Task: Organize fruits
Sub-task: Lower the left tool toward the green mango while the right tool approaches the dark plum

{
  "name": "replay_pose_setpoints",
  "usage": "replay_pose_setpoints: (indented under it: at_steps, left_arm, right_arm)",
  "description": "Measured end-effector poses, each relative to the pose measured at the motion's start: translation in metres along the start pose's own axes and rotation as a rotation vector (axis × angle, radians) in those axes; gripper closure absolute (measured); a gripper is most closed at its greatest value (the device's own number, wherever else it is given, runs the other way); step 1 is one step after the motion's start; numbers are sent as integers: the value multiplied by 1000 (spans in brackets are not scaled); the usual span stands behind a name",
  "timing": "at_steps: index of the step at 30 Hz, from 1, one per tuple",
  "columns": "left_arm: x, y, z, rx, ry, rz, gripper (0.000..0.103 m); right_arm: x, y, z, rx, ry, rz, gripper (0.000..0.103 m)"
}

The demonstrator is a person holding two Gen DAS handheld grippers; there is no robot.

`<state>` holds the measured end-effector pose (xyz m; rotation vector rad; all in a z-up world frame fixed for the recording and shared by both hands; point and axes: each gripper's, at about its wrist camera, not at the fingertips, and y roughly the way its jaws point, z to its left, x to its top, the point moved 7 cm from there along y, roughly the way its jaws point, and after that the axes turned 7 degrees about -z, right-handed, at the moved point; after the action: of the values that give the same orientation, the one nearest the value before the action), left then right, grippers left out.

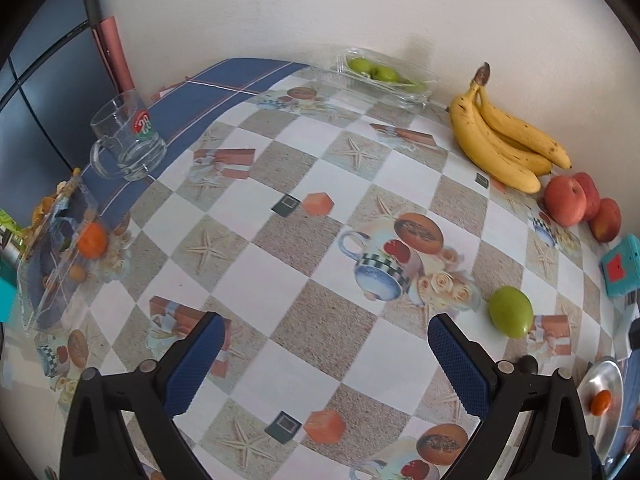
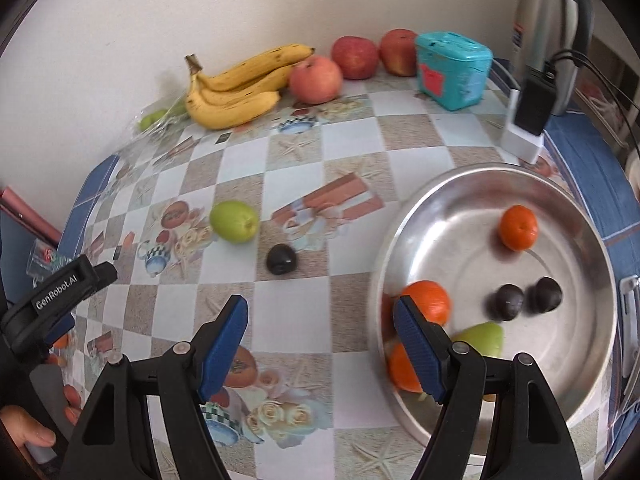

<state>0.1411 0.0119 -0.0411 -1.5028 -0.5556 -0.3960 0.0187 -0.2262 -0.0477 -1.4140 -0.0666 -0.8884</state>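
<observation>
Left gripper [image 1: 322, 360]: fingers spread wide, holding nothing, above the patterned tabletop [image 1: 280, 240] at the bottom of the frame. Right gripper [image 2: 320, 344]: fingers likewise spread and empty, the right-hand finger [image 2: 418, 354] overlapping the near rim of the metal bowl [image 2: 592, 360].

Just beyond that finger, at lower right of the right wrist view, the bowl holds three oranges [image 2: 518, 227], two dark plums [image 2: 506, 302] and a green fruit [image 2: 482, 338].

On the tabletop at centre lie a loose green fruit [image 2: 234, 222] and, near it, a loose dark plum [image 2: 282, 259].

Against the wall at the top: a banana bunch [image 2: 236, 92], red apples [image 2: 316, 79] and a teal box [image 2: 454, 70].

In the left wrist view, a clear tray [image 1: 386, 74] at top centre holds green fruits; a glass mug [image 1: 126, 140] stands at upper left.
</observation>
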Motion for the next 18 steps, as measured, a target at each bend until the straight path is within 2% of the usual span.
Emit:
replay_pose_setpoints:
  at_steps: [6,18]
  left_arm:
    - [0,4,-4,-22,-1,14,0]
    - [0,17,-35,-104,64,37,0]
  right_arm:
    - [-2,5,9,1,-34,7,27]
    - [0,19,7,-4,-57,-12,27]
